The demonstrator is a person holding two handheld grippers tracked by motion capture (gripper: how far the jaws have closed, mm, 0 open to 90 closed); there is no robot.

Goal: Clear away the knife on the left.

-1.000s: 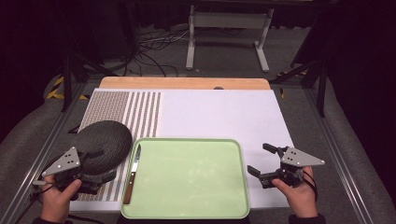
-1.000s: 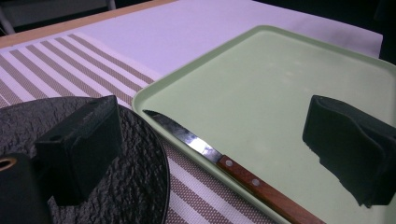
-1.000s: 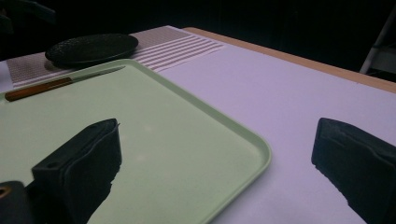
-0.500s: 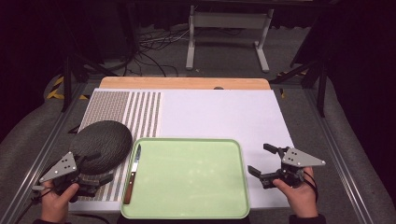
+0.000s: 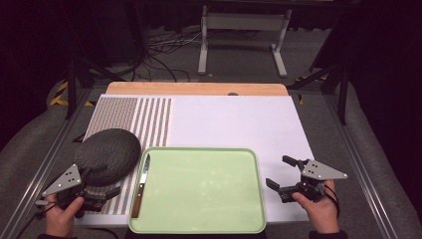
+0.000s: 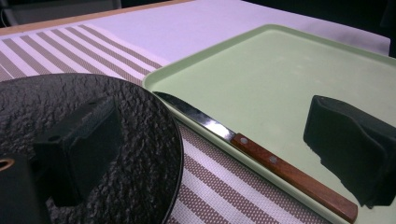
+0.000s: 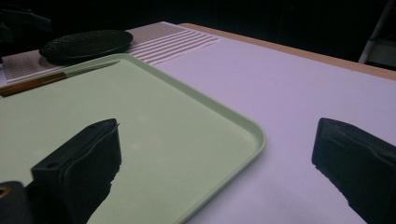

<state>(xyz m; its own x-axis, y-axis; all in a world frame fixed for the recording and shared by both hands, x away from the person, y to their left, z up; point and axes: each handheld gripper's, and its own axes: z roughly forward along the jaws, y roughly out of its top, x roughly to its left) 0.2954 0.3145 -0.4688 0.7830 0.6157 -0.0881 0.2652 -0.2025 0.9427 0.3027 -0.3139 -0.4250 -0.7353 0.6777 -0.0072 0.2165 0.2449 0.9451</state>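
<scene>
White table [image 5: 239, 119] with striped mat [image 5: 144, 119], dark room around.

The left claw [image 5: 102, 191] sits at the near left, held low in the person's left hand [image 5: 62, 216], its grey plate tilted up toward the left. Its jaws stand wide apart and point right, with nothing between them. The right claw [image 5: 282, 174] sits at the near right in the right hand [image 5: 318, 209], jaws spread wide and aimed left, gripping nothing.
</scene>
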